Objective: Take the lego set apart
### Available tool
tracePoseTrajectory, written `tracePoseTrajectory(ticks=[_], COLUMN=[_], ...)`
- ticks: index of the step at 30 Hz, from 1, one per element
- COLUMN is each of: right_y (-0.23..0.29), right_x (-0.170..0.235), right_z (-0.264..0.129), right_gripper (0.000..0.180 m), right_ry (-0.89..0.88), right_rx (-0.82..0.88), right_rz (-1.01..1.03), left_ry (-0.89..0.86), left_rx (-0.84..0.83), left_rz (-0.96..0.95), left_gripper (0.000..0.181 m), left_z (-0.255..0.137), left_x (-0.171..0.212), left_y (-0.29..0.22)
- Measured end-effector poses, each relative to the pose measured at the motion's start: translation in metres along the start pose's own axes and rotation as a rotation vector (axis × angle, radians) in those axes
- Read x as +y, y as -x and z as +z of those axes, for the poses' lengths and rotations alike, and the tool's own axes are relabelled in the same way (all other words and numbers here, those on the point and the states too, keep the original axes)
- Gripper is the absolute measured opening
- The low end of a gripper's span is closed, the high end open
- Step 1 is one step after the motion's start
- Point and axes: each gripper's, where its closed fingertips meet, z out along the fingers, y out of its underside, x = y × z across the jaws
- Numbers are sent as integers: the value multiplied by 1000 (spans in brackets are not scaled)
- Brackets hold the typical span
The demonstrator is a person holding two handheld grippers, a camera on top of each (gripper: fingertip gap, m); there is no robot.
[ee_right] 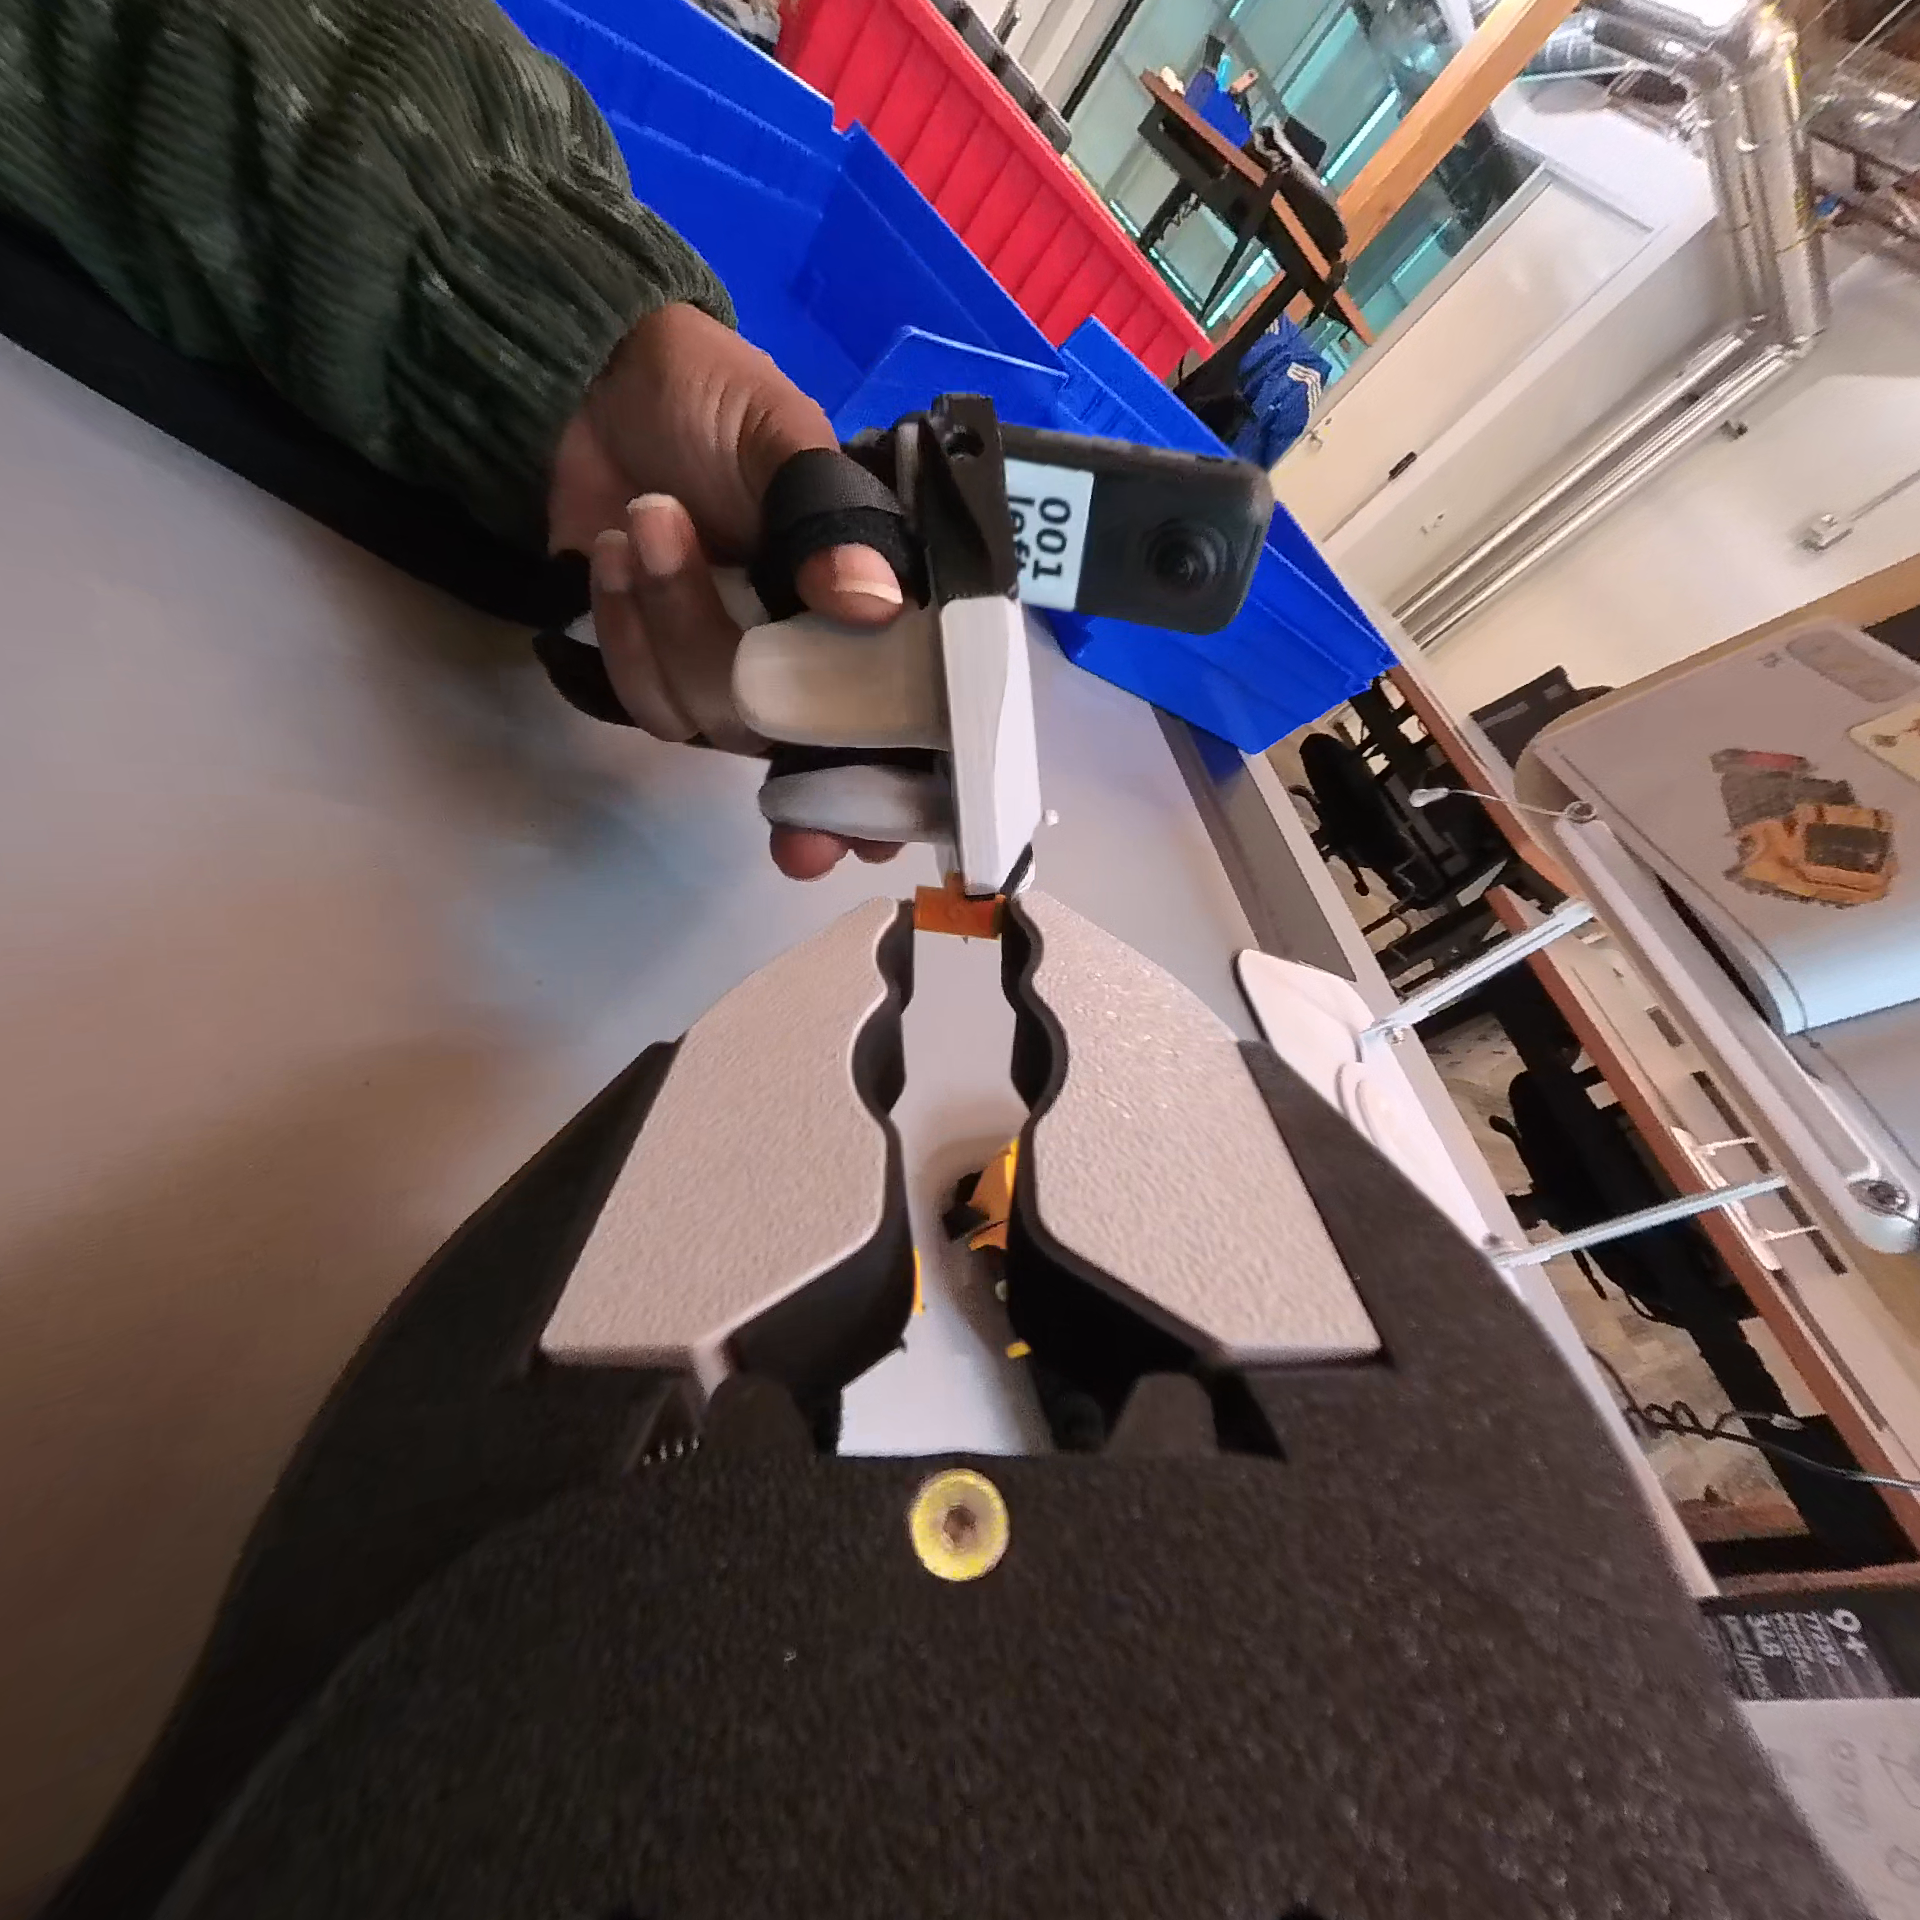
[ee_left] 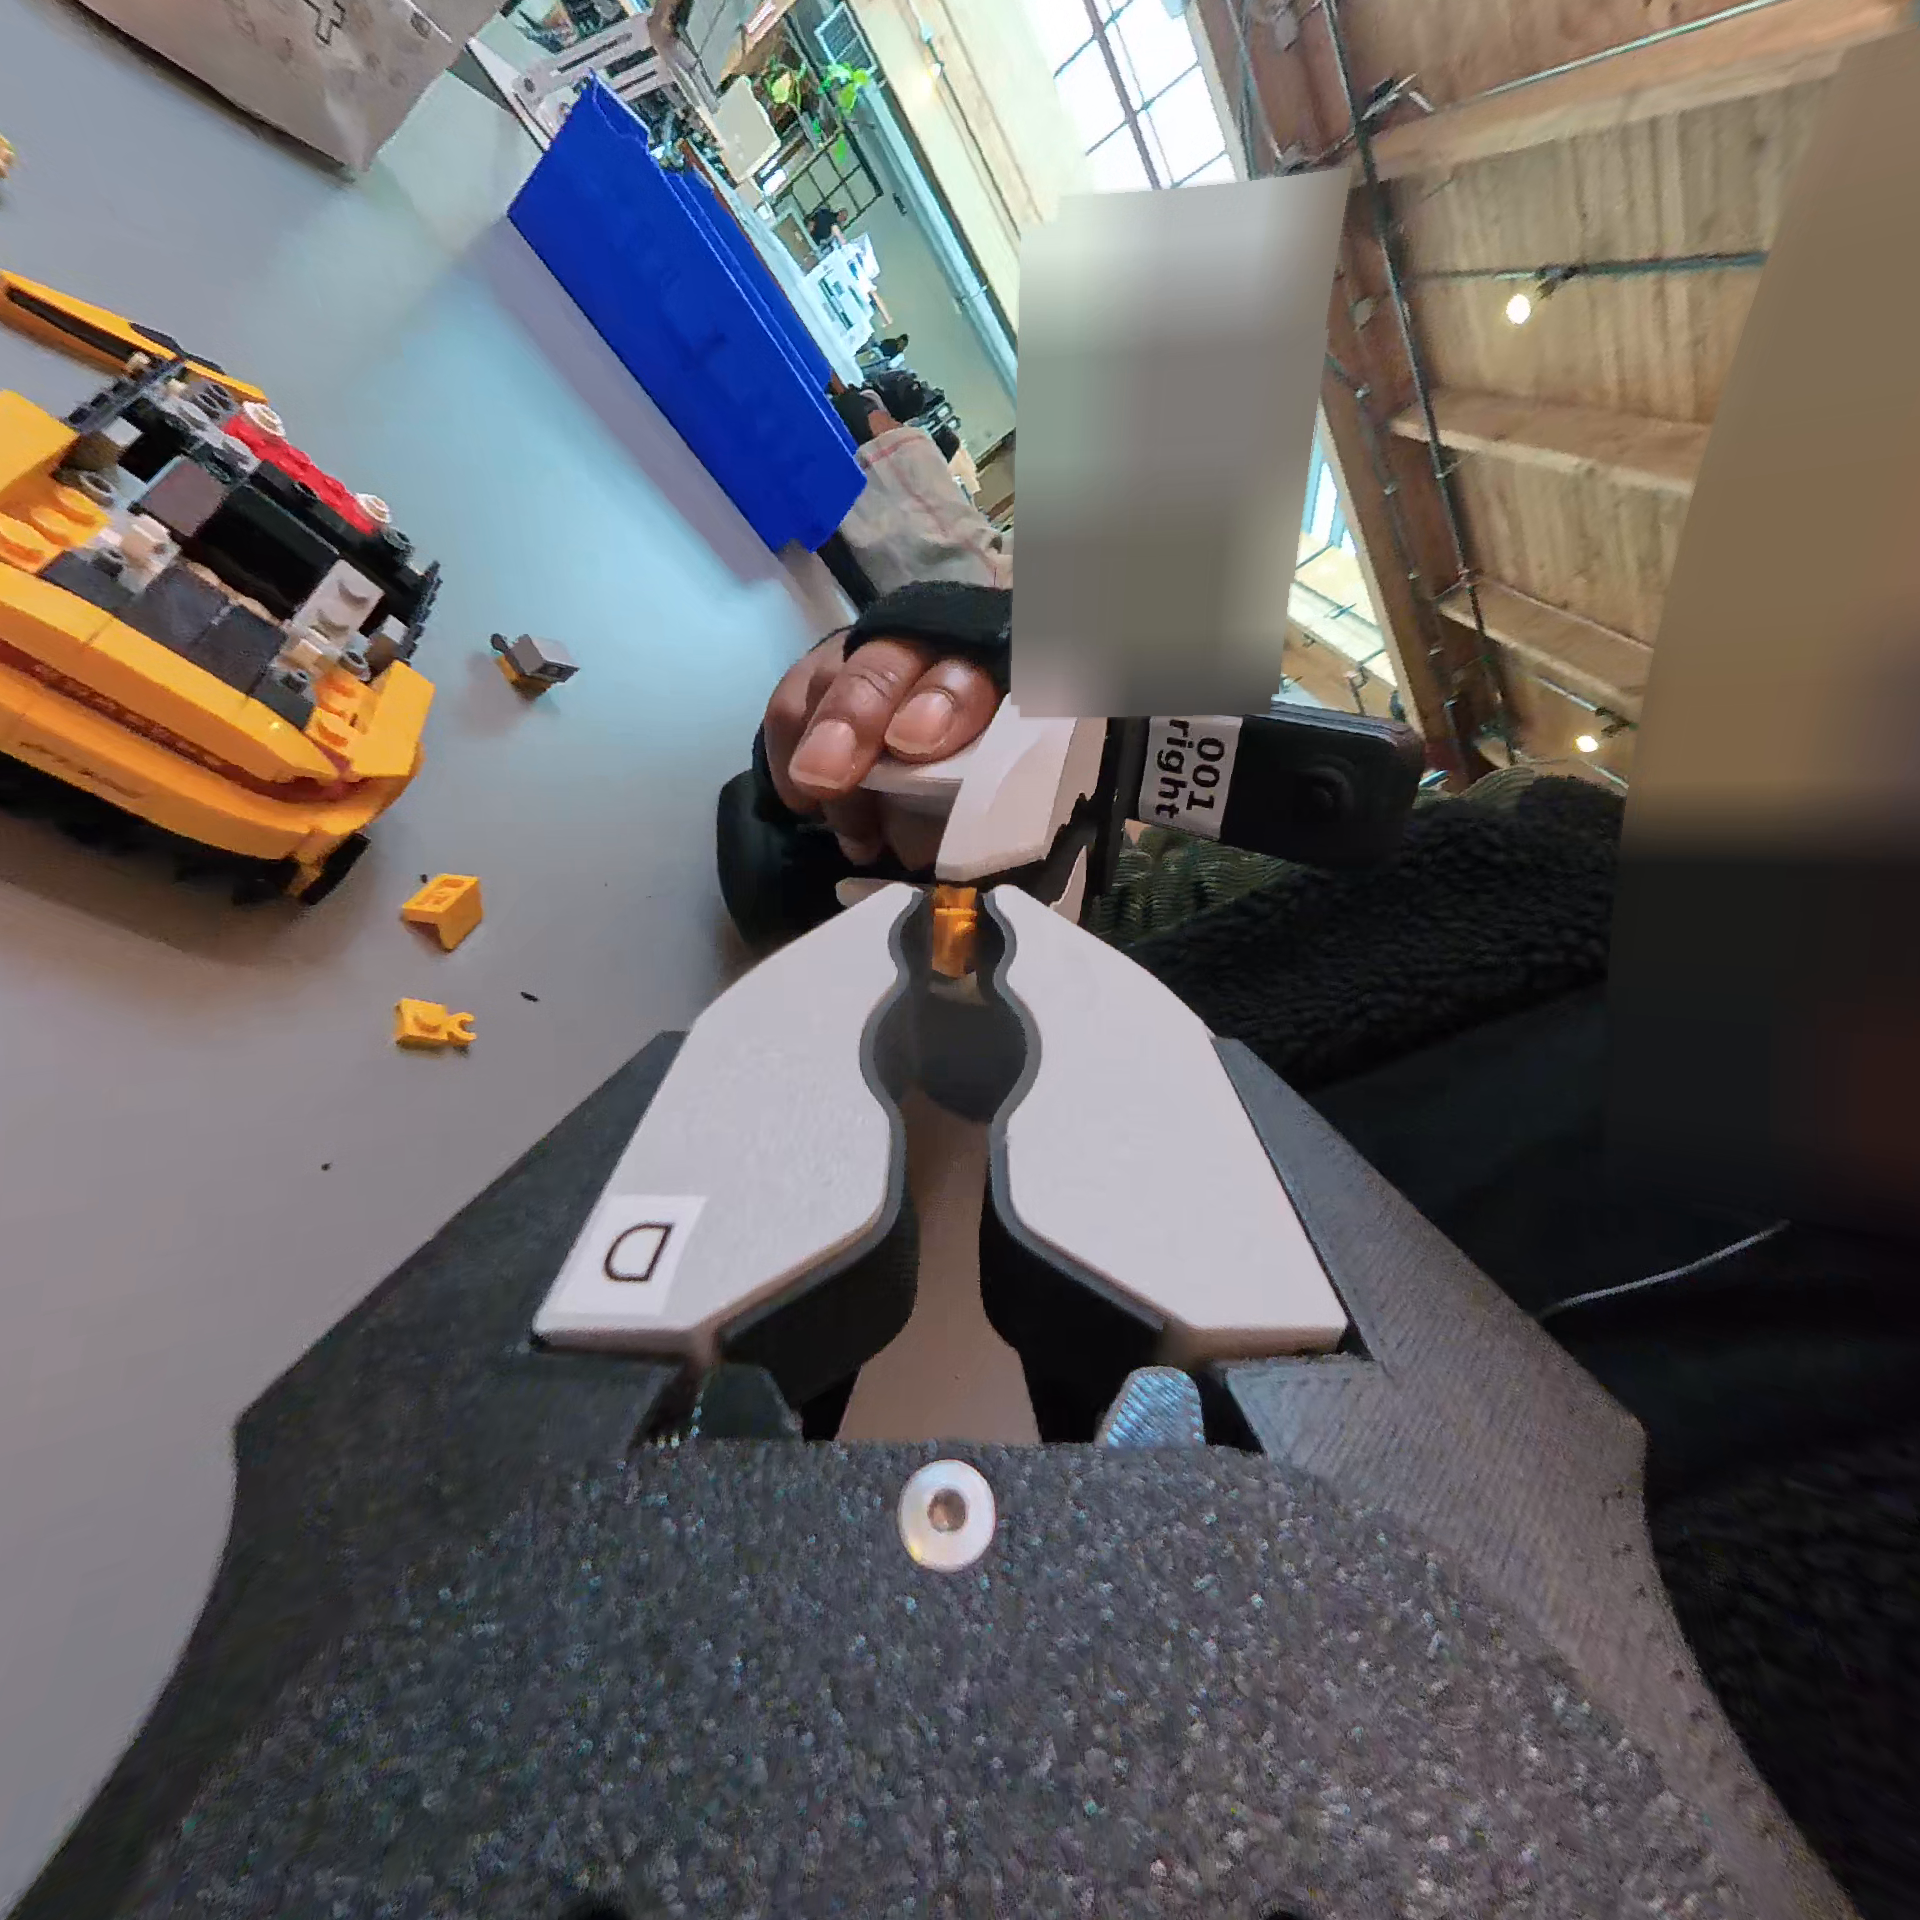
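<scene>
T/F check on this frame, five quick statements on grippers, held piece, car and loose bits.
1. Both grippers pinch one small orange piece between them. True: the left gripper and right gripper meet tip to tip on it.
2. The yellow car is held in the air. False: it sits on the grey table.
3. Loose yellow bits lie on the table near the car. True.
4. The bin behind the car is green. False: it is blue.
5. The left gripper is wide open. False: its fingers are nearly closed on the piece.
</scene>
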Motion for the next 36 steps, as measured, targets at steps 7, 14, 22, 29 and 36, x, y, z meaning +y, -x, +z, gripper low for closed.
tracePoseTrajectory(ticks=[7,14,22,29,36], right_y=[-8,-13,-19,-14,-15], right_x=[1,3,15,19,25], right_z=[1,0,3,8,11], right_gripper=[15,16,15,15,15], right_ry=[-2,-22,13,38,59], right_rx=[31,34,37,15,12], right_rz=[45,102,155,157,182], left_ry=[-20,-72,-199,-292,176], left_rx=[-4,-83,-1080,-1461,-1551], left_rz=[9,72,522,271,295], left_gripper=[7,7,7,18,56], left_z=[-5,-25,-205,-340,-327], left_x=[-7,-22,-61,-3,52], left_y=[-3,-8,-28,-16,31])
